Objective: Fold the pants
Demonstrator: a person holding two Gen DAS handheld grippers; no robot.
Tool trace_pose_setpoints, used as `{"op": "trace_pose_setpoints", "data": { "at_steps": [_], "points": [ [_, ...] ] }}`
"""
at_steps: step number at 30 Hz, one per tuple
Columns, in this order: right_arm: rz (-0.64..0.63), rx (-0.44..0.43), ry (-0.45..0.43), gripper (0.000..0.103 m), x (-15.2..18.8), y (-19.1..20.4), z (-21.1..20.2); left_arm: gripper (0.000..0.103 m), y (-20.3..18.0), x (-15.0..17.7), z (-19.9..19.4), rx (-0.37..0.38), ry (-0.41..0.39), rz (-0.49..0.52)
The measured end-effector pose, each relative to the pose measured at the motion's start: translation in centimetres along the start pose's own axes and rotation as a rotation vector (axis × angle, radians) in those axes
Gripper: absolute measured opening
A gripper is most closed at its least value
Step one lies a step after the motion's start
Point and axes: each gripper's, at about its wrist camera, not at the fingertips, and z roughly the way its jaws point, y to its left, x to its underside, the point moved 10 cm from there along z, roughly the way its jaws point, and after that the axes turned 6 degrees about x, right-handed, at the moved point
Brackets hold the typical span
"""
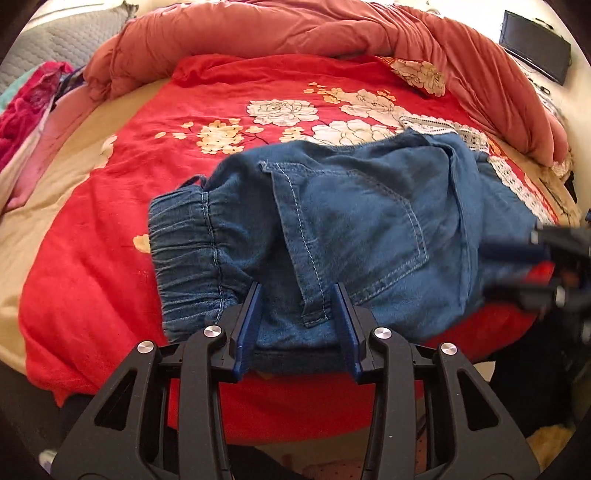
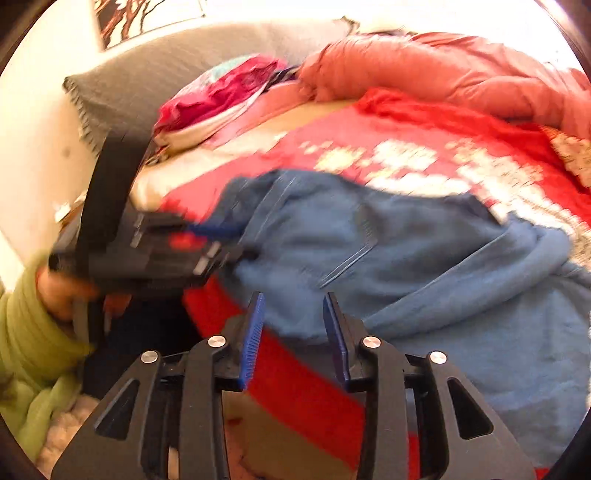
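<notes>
Bed [image 1: 22,236] with red floral bedspread [image 1: 122,229], salmon duvet [image 1: 258,26] bunched at the far side, grey quilted headboard [image 1: 62,40], pink clothes pile [image 1: 22,110], dark screen [image 1: 533,46] on white wall [image 2: 33,122], bright daylight

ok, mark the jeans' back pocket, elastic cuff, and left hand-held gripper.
back pocket [image 1: 354,229], left wrist view, middle of the pocket panel.
elastic cuff [image 1: 181,240], left wrist view, gathered band.
left hand-held gripper [image 1: 297,325], left wrist view, between the fingertips.
</notes>
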Motion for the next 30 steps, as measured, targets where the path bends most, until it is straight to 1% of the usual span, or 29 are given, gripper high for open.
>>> {"op": "trace_pose_setpoints", "data": {
  "at_steps": [2, 4, 6, 7, 9, 10, 11, 12, 13, 15, 16, 18, 19, 21, 24, 25, 26, 28, 30],
  "points": [
    [0.011, 0.038, 0.010, 0.032, -0.6, -1.2, 0.8, 0.032, -0.1, 0.3, -0.1, -0.012, -0.004, 0.016],
    [0.046, 0.060, 0.071, 0.032, 0.0, -2.5, 2.7, 0.032, 0.1, 0.6, 0.1, -0.004, -0.007, 0.008],
    [0.068, 0.082, 0.142, 0.032, 1.3, -3.5, 4.6, 0.032, 0.2, 0.6, 0.0, 0.005, -0.014, 0.005],
    [0.080, 0.078, 0.144, 0.032, 1.5, -3.7, 5.0, 0.032, 0.2, 0.6, 0.1, 0.008, -0.021, 0.009],
    [0.092, 0.062, 0.124, 0.032, 1.4, -3.7, 4.5, 0.032, 0.1, 0.2, -0.3, 0.009, -0.021, 0.002],
    [0.104, 0.047, 0.108, 0.032, 1.0, -3.7, 3.9, 0.034, -0.2, -0.2, -1.3, 0.031, -0.024, -0.013],
    [0.129, 0.032, 0.070, 0.033, 0.4, -4.1, 2.9, 0.039, -0.6, -1.0, -2.4, 0.066, -0.053, -0.024],
    [0.160, 0.038, 0.019, 0.040, -0.5, -5.2, 1.5, 0.045, -1.1, -1.8, -3.7, 0.094, -0.089, -0.026],
    [0.181, 0.065, -0.011, 0.048, -1.1, -6.6, 0.5, 0.046, -1.7, -2.9, -5.2, 0.108, -0.131, -0.010],
    [0.210, 0.130, -0.035, 0.049, -2.2, -9.4, -0.8, 0.049, -2.9, -4.5, -6.5, 0.116, -0.171, 0.038],
    [0.228, 0.175, -0.040, 0.049, -2.8, -11.3, -1.3, 0.049, -4.0, -5.4, -6.5, 0.137, -0.179, 0.062],
    [0.267, 0.244, -0.029, 0.049, -3.7, -14.5, -1.7, 0.049, -5.9, -6.5, -5.4, 0.191, -0.157, 0.077],
    [0.278, 0.262, -0.025, 0.053, -4.1, -15.6, -1.7, 0.049, -7.3, -6.9, -4.2, 0.235, -0.130, 0.089],
    [0.293, 0.312, -0.003, 0.062, -4.8, -18.7, -1.6, 0.049, -9.4, -7.3, -1.6, 0.277, -0.079, 0.108],
    [0.300, 0.367, 0.034, 0.062, -5.7, -22.1, -0.5, 0.049, -12.1, -7.2, 2.7, 0.340, 0.028, 0.101],
    [0.302, 0.389, 0.056, 0.062, -5.9, -23.3, 0.1, 0.049, -13.2, -7.2, 3.9, 0.374, 0.055, 0.100],
    [0.303, 0.404, 0.070, 0.062, -6.2, -24.1, 0.7, 0.049, -13.8, -7.2, 4.7, 0.386, 0.070, 0.105],
    [0.296, 0.415, 0.099, 0.062, -6.4, -25.2, 1.9, 0.046, -14.4, -7.5, 6.5, 0.366, 0.094, 0.120],
    [0.290, 0.437, 0.127, 0.068, -6.6, -26.1, 3.2, 0.029, -14.9, -7.5, 7.8, 0.352, 0.111, 0.130]
  ]
}}
